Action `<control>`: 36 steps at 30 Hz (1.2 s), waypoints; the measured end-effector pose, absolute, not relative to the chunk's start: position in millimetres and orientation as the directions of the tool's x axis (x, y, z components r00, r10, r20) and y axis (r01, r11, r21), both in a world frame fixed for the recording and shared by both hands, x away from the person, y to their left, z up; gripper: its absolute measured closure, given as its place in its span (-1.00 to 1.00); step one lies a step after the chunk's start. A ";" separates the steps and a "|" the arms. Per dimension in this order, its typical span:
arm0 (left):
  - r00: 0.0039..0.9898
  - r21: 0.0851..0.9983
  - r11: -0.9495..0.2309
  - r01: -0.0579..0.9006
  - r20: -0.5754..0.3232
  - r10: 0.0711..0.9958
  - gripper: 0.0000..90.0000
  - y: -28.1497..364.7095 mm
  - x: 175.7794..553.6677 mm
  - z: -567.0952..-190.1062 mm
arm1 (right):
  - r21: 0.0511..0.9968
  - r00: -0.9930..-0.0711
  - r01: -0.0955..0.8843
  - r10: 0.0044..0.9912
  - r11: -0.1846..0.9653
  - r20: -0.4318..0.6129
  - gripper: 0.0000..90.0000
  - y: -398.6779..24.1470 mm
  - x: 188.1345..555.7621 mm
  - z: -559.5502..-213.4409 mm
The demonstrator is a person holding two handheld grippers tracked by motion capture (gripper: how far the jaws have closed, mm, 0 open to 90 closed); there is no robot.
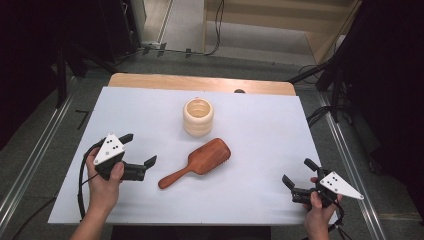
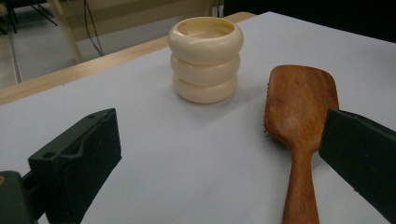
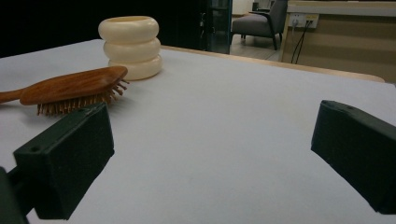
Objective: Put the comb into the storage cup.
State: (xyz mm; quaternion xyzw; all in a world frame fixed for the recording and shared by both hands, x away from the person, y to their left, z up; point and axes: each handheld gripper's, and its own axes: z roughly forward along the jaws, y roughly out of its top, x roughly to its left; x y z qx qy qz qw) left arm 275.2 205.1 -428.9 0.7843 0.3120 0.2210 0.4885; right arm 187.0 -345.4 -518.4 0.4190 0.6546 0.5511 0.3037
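The wooden hairbrush (image 1: 197, 163) lies bristles-down on the white table cover (image 1: 260, 200), just ahead of my left gripper (image 1: 139, 149), handle end nearest to that gripper and paddle head angled away toward the cream ribbed cup (image 1: 198, 116). In the left gripper view the handle runs up from the lower edge just inside the right-hand jaw, so the brush (image 2: 299, 121) sits off-centre in the jaw gap rather than between the pads.

Left gripper: jaws spread wide, nothing held, no contact with the brush. Right gripper (image 1: 296, 174): jaws likewise apart and empty, well away from the brush, which appears far off to its left in the right gripper view, with the cup (image 3: 130, 46) just beyond it.

I judge the step in hand to be the approach to the brush handle with the left gripper; no grasp has begun. The next move calls for shifting the left gripper sideways toward the handle until the handle lies midway between the jaws, lowering close to the cover, then closing across the narrow neck. The handle is slim and rounded, so an off-centre closure may roll it aside. The cup stands just beyond the paddle head, apart from it.
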 end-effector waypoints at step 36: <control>0.817 0.795 -0.513 0.323 0.039 0.575 -1.00 144.3 298.9 -435.4 | 0.975 -0.470 0.219 0.880 0.040 0.070 -1.00 -345.3 188.4 -518.7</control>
